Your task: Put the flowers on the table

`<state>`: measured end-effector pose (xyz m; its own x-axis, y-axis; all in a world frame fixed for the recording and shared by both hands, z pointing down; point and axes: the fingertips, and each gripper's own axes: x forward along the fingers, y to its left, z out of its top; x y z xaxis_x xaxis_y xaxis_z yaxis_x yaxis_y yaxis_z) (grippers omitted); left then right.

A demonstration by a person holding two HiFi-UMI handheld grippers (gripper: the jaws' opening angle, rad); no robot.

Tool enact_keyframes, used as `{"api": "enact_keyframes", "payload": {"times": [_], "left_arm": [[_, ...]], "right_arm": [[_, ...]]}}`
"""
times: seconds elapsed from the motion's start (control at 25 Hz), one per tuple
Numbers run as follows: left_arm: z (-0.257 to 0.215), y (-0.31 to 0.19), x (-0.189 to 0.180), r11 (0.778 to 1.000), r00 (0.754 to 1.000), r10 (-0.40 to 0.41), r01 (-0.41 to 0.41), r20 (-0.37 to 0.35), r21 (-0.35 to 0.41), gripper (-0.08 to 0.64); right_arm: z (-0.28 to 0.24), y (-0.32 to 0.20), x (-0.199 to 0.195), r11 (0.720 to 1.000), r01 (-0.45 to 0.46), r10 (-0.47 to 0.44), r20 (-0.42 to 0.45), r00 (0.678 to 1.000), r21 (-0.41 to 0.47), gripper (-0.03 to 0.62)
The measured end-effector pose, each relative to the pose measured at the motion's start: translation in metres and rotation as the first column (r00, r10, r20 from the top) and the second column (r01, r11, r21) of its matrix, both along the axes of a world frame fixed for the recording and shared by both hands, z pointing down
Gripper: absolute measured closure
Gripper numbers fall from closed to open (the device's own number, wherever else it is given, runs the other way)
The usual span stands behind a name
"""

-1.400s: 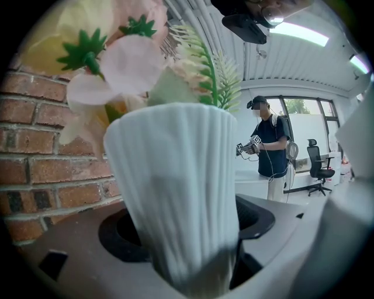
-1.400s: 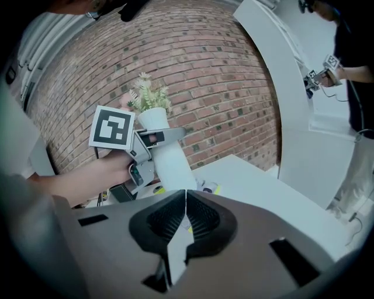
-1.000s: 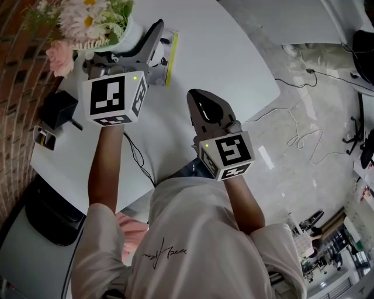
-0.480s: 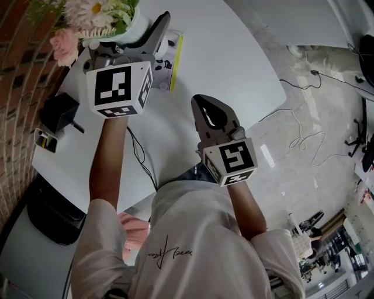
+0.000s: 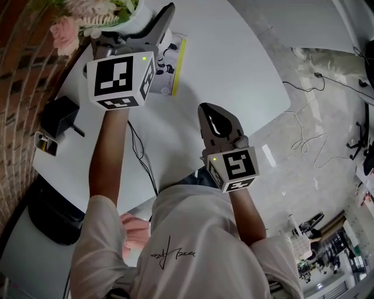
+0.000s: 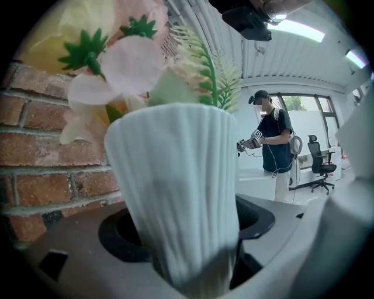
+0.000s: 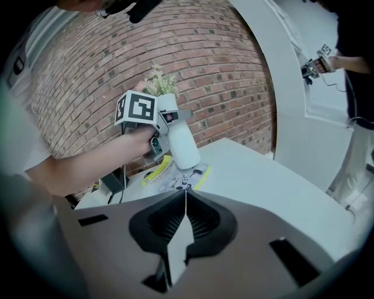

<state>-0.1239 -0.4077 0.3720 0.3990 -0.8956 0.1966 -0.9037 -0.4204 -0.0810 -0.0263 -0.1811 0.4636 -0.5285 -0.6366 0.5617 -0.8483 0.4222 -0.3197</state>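
A white ribbed vase (image 6: 175, 193) of pink and white flowers (image 6: 117, 58) fills the left gripper view, and my left gripper (image 6: 187, 257) is shut on its lower body. In the head view the left gripper (image 5: 149, 26) holds the vase (image 5: 139, 16) at the far left of the white table (image 5: 234, 58), with the flowers (image 5: 73, 20) by the brick wall. The right gripper view shows the vase (image 7: 178, 143) just over a leaflet (image 7: 175, 174); I cannot tell whether it touches. My right gripper (image 5: 209, 111) is shut and empty over the table's near edge.
A black box (image 5: 55, 114), a small device (image 5: 44, 140) and a black cable (image 5: 137, 157) lie on the table's left part. The brick wall (image 5: 17, 70) runs along the left. Another person (image 6: 274, 140) holding grippers stands far off.
My left gripper has carried the vase farther away along the wall, over the leaflet. The right gripper has drifted slightly right and nearer, still shut.
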Motion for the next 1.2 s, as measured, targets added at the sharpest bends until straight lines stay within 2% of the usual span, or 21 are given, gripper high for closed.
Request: {"api": "enact_keyframes", "payload": {"times": [0.24, 0.72, 1.2], "left_arm": [[0.006, -0.012, 0.007, 1.000, 1.000, 0.011, -0.012, 0.015, 0.012, 0.156], [0.011, -0.037, 0.020, 0.998, 0.999, 0.030, -0.032, 0.030, 0.048, 0.155], [0.022, -0.064, 0.017, 0.995, 1.000, -0.001, -0.001, 0.027, 0.096, 0.155]], "right_arm": [[0.015, 0.009, 0.002, 0.999, -0.013, 0.013, -0.010, 1.000, -0.035, 0.566], [0.019, 0.001, 0.010, 0.999, -0.036, 0.035, -0.018, 0.999, -0.033, 0.566], [0.036, -0.005, 0.003, 0.998, -0.033, 0.031, -0.022, 0.999, -0.060, 0.566]]}}
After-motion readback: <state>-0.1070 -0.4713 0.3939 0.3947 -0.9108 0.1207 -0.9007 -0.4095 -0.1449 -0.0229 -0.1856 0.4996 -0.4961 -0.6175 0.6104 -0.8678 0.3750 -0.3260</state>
